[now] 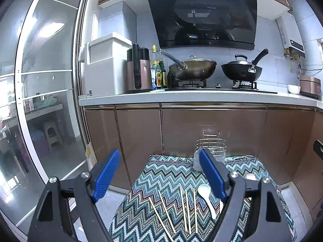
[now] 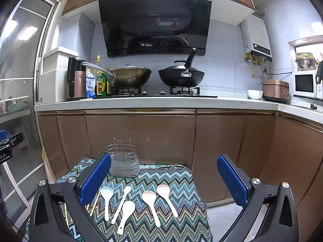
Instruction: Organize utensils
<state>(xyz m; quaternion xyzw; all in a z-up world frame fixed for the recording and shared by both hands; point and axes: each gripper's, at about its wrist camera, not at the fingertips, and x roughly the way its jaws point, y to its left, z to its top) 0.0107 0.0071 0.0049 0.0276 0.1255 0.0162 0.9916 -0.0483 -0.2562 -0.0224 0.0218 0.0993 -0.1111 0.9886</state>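
Left hand-held gripper (image 1: 159,176): jaws apart, empty, above five thin wooden chopsticks (image 1: 186,209) lying on zigzag-patterned woven cloth (image 2: 177,178). Wire utensil holder (image 2: 123,160) upright at cloth's far edge. Five white and pink ceramic spoons (image 2: 149,203) nearer. Right hand-held gripper (image 2: 164,178): jaws apart, empty

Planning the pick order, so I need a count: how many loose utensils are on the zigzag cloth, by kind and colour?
Chopsticks: 5 visible in the left wrist view
White spoons: 2
Pink spoons: 2
White fork: 1
Total: 10 loose utensils, all lying on the cloth; the wire holder looks empty.
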